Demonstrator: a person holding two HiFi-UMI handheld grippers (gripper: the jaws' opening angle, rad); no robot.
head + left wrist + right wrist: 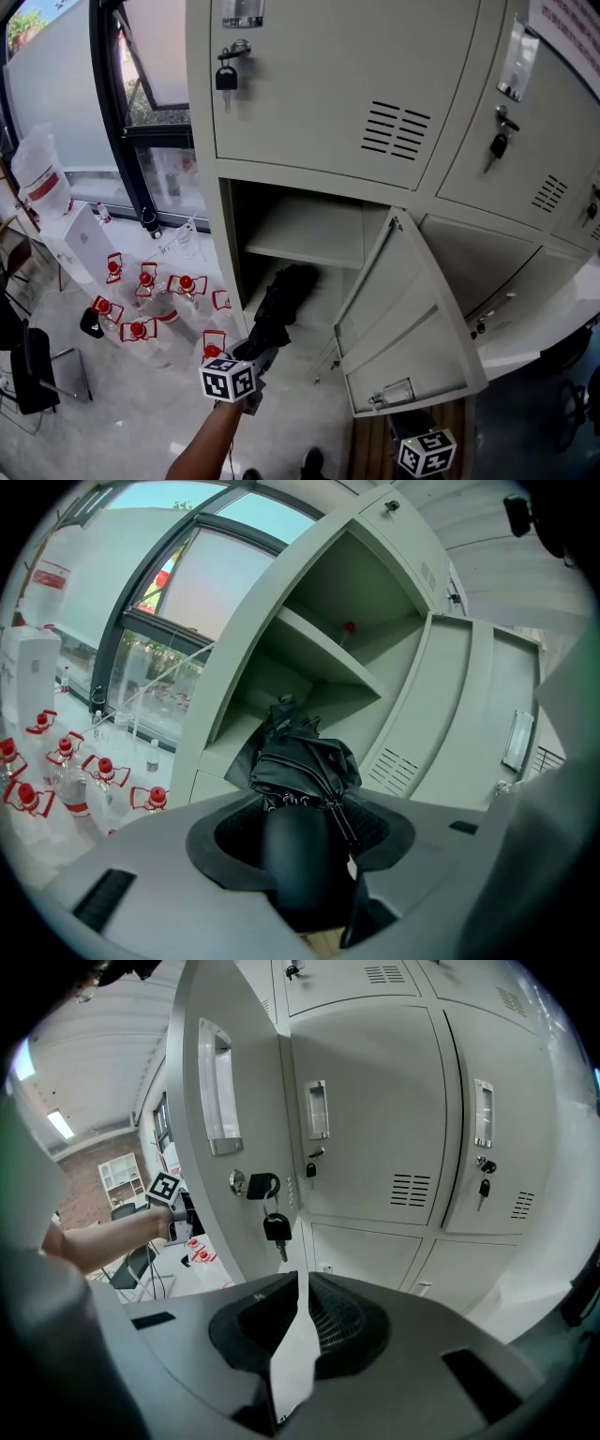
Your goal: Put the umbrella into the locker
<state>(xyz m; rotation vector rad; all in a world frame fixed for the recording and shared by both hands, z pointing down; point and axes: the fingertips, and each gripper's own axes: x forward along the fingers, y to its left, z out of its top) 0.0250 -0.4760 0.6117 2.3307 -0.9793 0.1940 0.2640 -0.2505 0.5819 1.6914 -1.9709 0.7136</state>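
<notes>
Left tongs (pixel 300 829) grasp the folded umbrella (pixel 305 761), tip at the locker's (pixel 225 239) mouth below its shelf (pixel 305 234) edge. Locker door (pixel 403 328) hangs wide open; right tongs (pixel 302 1312) clenched, empty.

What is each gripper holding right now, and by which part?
The left gripper holds the folded black umbrella by its handle; the right gripper pinches the open locker door by its edge.

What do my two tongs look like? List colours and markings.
The left tongs and right tongs have pale grey bodies and dark textured pads in rounded recesses. Each carries a white cube with black square markers. The left forearm shows no sleeve.
</notes>
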